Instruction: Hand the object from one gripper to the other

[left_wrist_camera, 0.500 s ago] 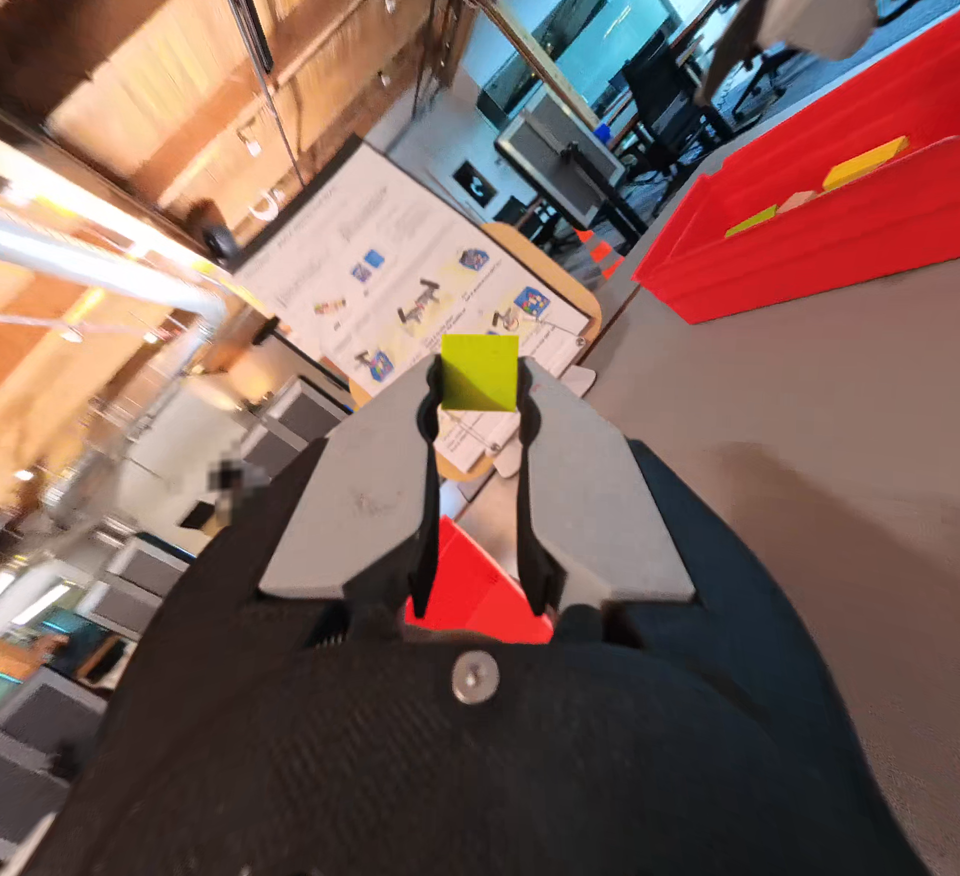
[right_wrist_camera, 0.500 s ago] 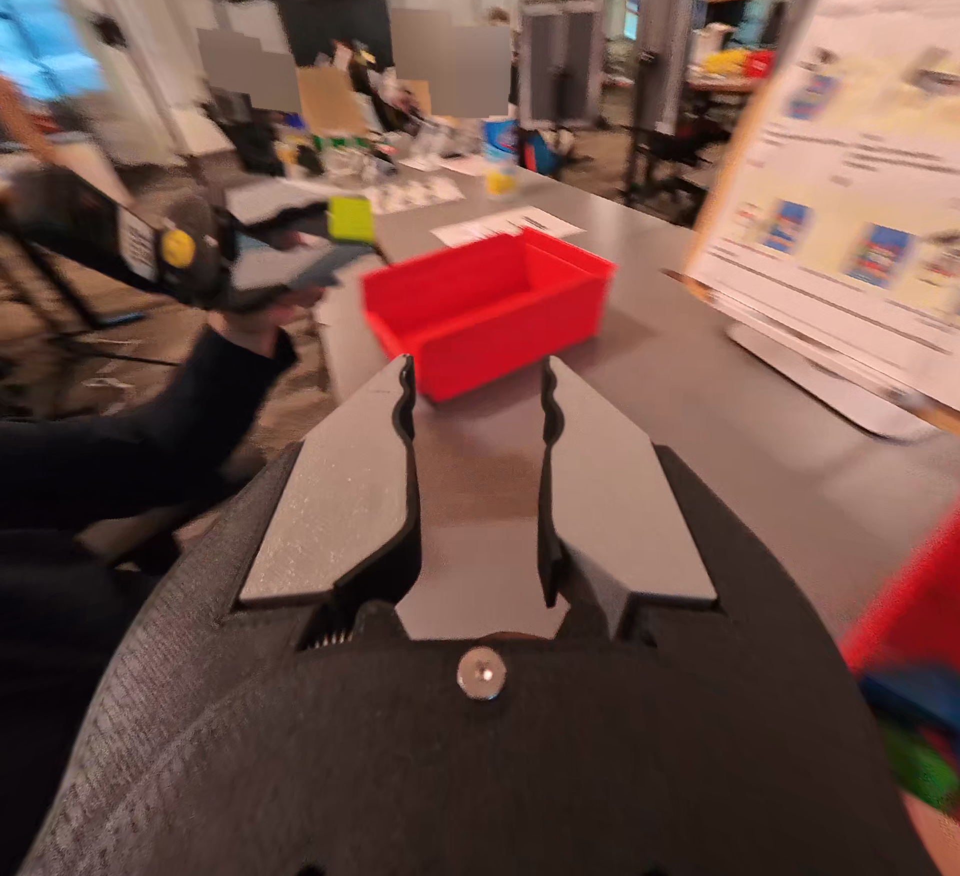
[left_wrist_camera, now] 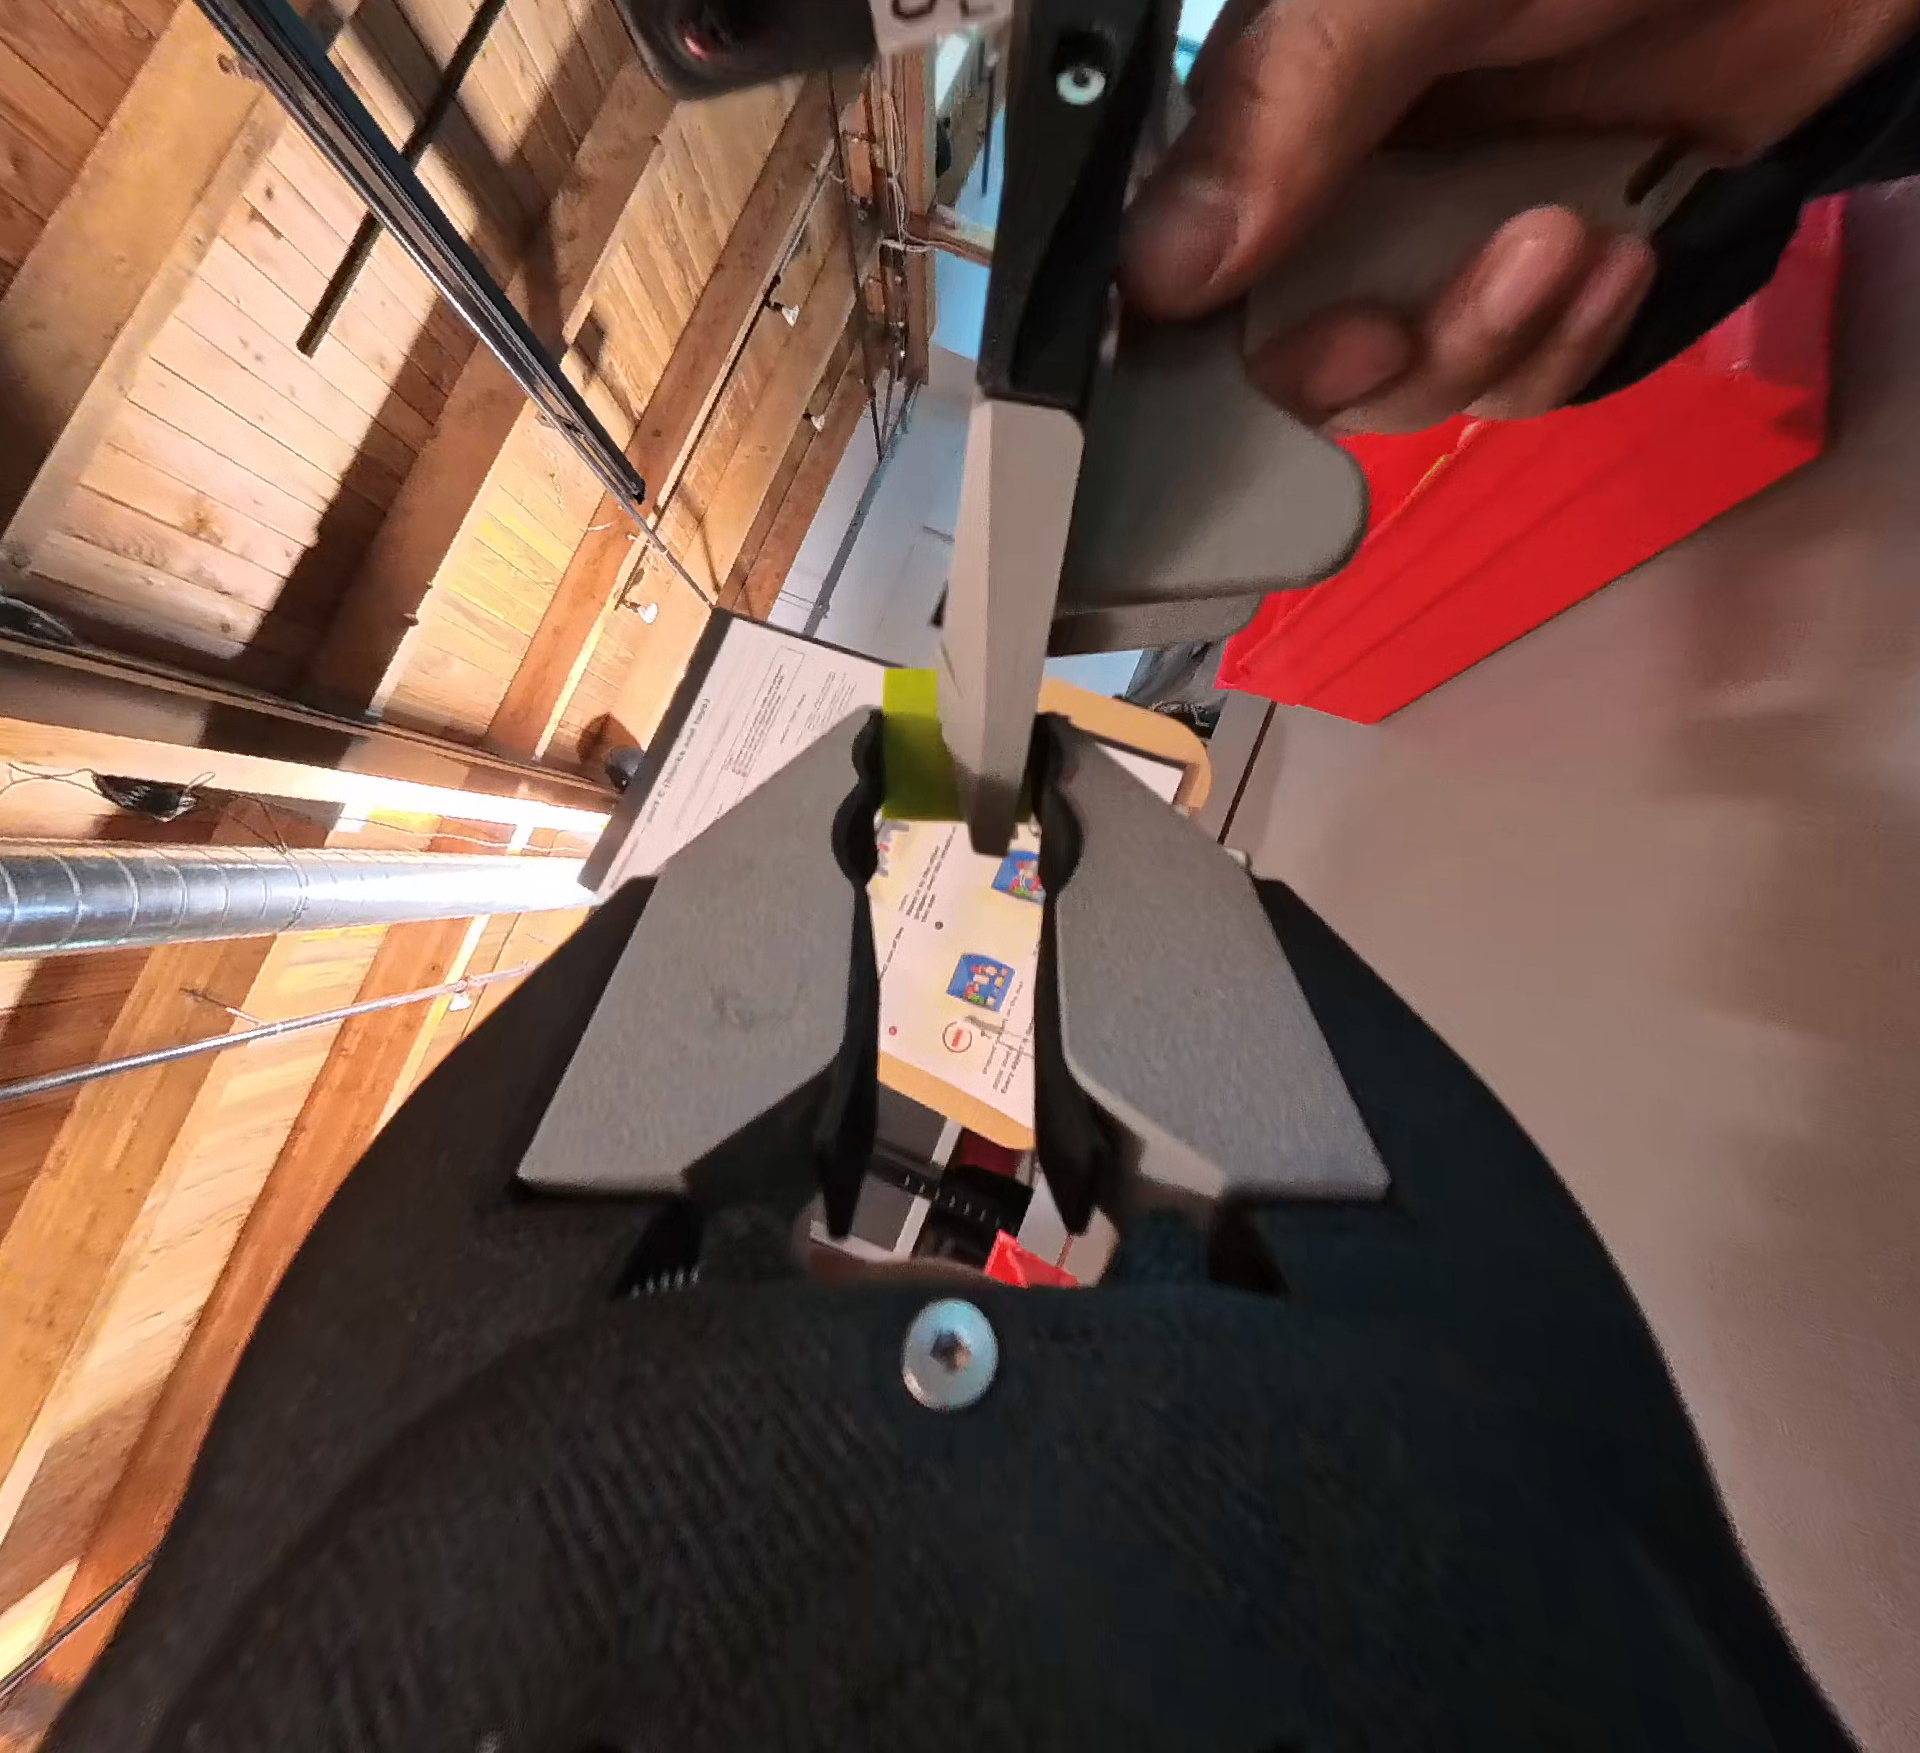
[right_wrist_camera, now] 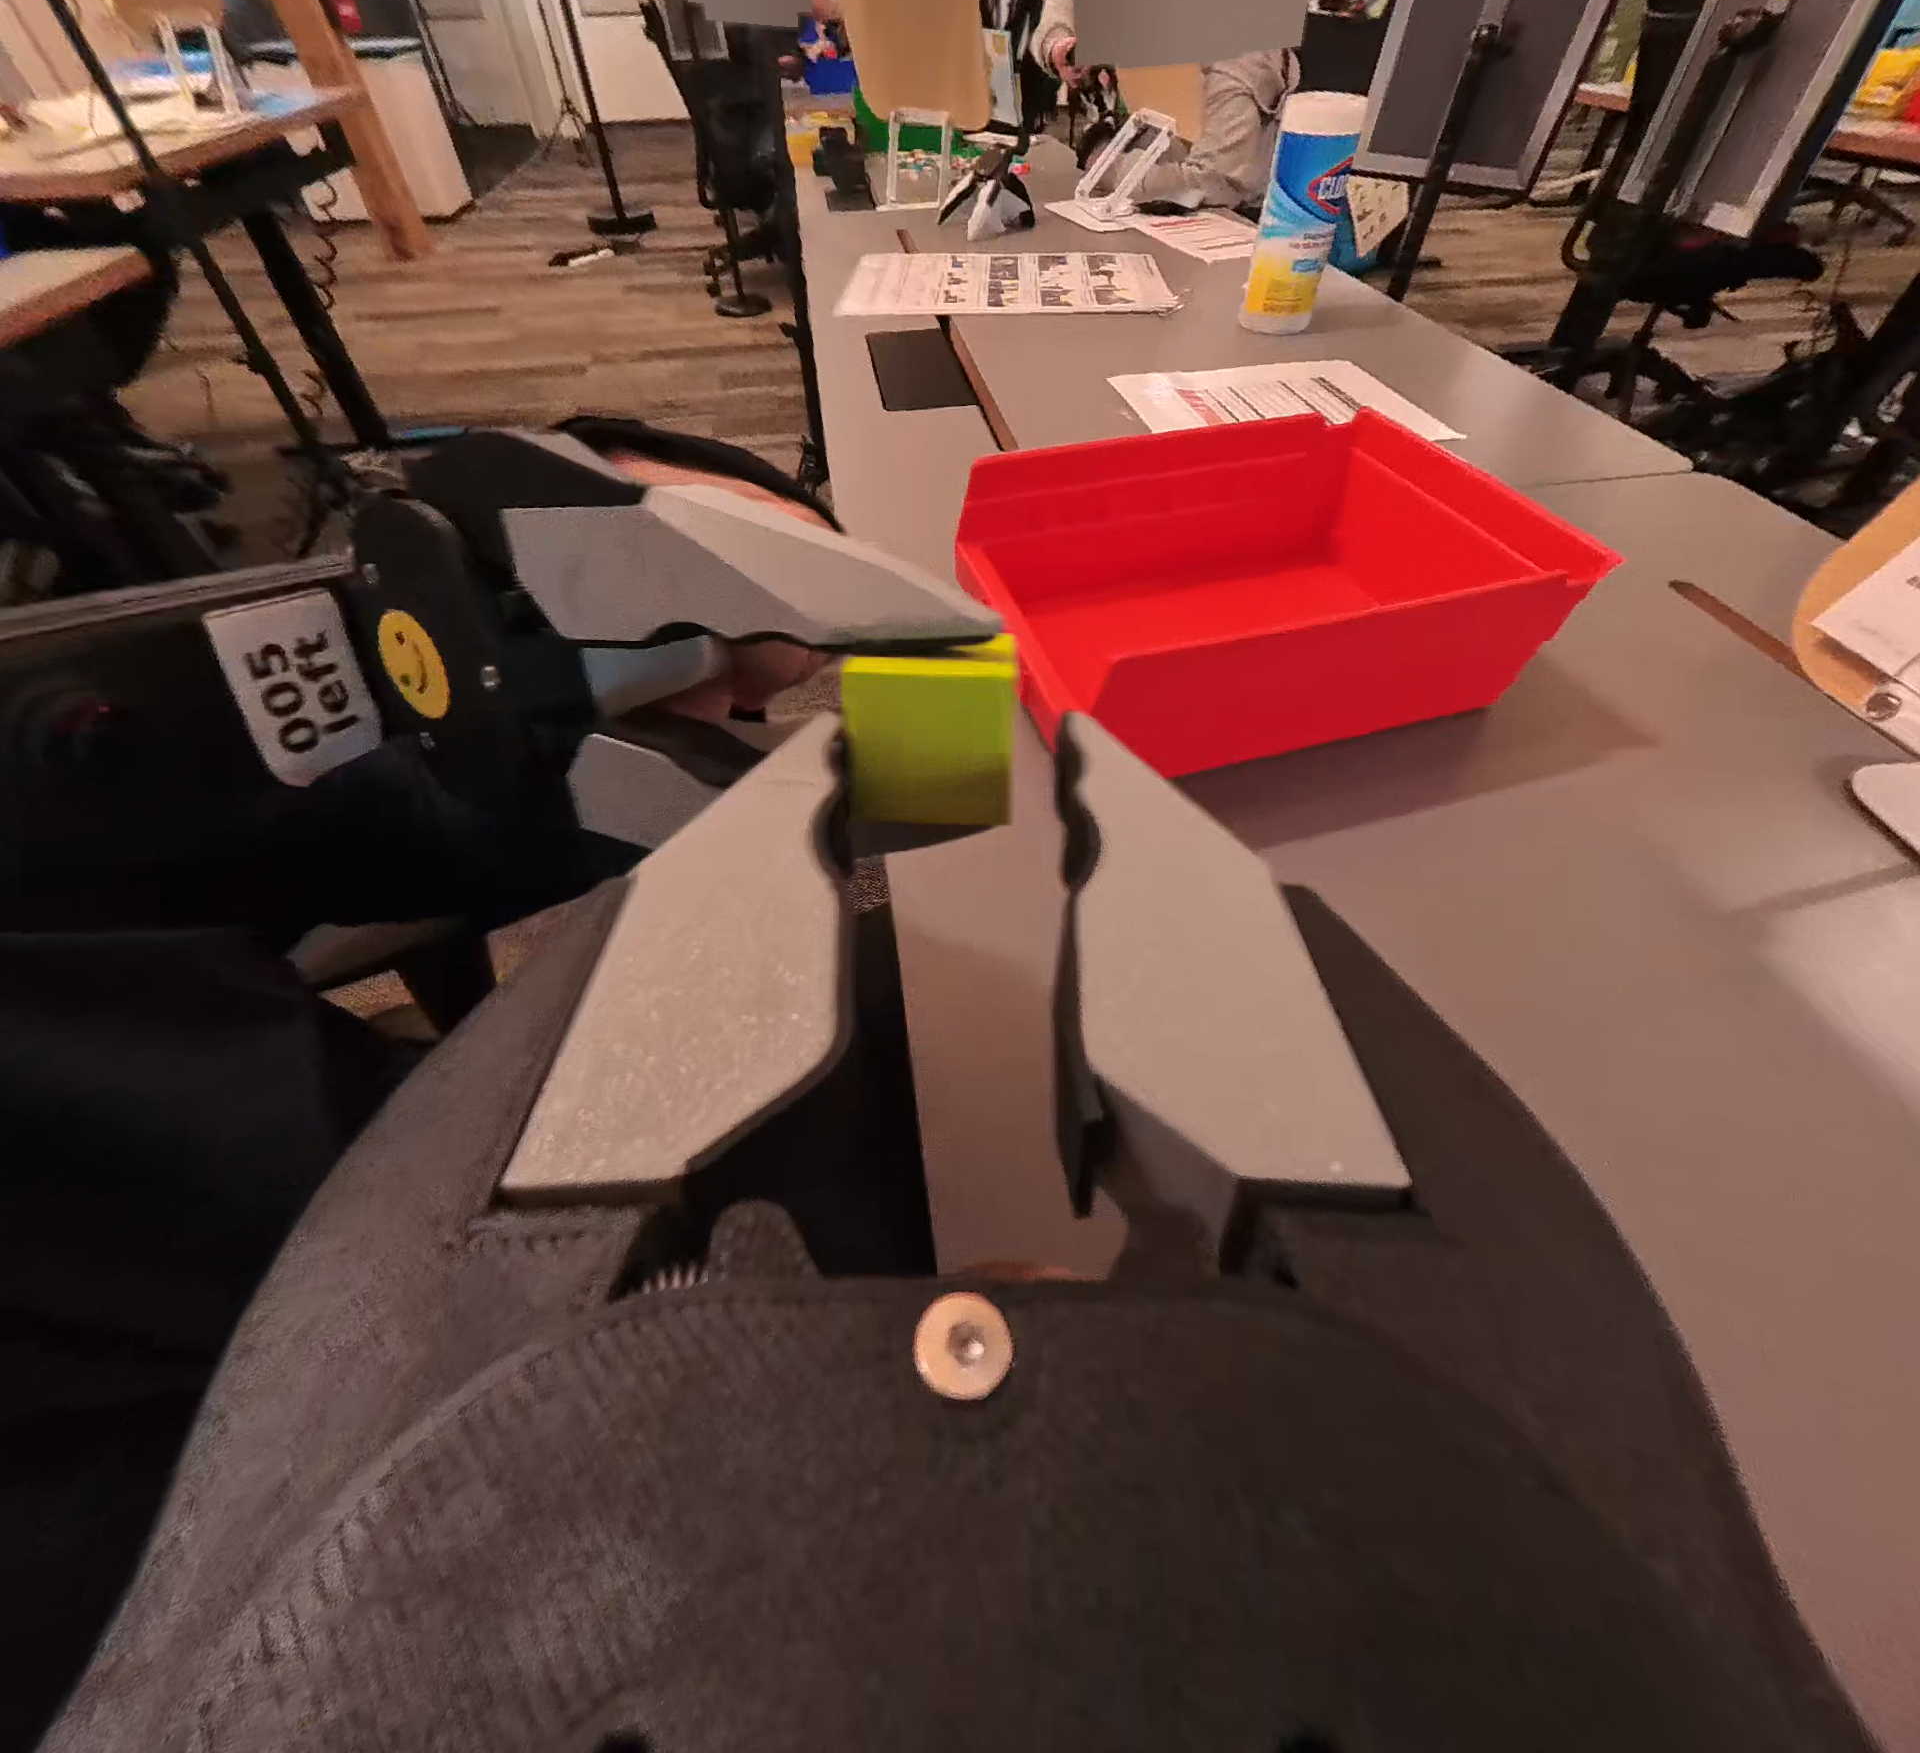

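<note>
From the left wrist view, the left gripper [left_wrist_camera: 951, 773] pinches the lime-green block [left_wrist_camera: 914, 758], lifted off the surface [left_wrist_camera: 1558, 872].

From the right wrist view, the right gripper [right_wrist_camera: 951, 784] brackets it with jaws apart; I judge closing and release remain.

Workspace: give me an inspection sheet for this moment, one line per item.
Surface: grey table, mostly bare near the grippers.
Job's things: lime-green block held in mid-air; empty red bin behind it.
Clutter: printed sheets, wipes canister, a second red bin in the left wrist view.
Grippers: left gripper shut on the block; right gripper open, its fingers either side of the block.
Cables: nothing seen on the table.
Surroundings: office with desks, chairs, panel stands, a seated person; wooden ceiling in the left wrist view.
</note>
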A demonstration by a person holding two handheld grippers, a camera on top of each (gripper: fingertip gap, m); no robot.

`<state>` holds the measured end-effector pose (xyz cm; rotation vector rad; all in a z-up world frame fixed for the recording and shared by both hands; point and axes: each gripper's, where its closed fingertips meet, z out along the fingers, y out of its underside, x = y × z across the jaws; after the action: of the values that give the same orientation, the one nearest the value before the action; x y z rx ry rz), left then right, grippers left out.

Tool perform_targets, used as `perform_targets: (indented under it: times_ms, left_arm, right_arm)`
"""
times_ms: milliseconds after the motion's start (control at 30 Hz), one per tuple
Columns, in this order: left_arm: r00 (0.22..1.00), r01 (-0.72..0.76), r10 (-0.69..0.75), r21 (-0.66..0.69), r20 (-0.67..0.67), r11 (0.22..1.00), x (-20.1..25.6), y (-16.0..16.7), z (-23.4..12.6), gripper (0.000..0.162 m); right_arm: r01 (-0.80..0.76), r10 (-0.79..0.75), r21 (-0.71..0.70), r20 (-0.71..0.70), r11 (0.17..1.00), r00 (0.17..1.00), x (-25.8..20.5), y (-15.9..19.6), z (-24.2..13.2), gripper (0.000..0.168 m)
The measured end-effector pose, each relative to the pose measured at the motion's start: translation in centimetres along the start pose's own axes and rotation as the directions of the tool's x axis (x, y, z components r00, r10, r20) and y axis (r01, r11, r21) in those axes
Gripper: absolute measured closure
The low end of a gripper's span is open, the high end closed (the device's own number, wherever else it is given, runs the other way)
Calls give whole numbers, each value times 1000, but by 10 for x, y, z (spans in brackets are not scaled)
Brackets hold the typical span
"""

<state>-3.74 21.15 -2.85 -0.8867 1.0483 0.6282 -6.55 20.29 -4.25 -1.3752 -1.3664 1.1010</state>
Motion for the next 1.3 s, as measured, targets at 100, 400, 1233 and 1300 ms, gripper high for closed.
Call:
perform_targets:
  times_ms: [100, 400, 1233, 1300]
  left_arm:
    - [1000, 21, -21, -1, 1, 1000, 4, 6, 4, 137]
    - [995, 91, -91, -12, -34, 996, 8, 21, 3, 129]
    - [721, 657, -693, -346, 28, 670, -12, 112, 12, 121]
    - [715, 660, -699, -347, 19, 666, -10, 111, 12, 121]
  right_arm:
    - [38, -39, -31, -38, 999, 999, 5, 5, 3, 142]
    - [12, -12, -3, -188, 1000, 982, 49, 1, -23, 142]
    - [-521, 6, -193, -935, 832, 355, 266, 172, -289, 141]
    - [-560, -18, -224, -937, 797, 348, 267, 184, -291, 142]
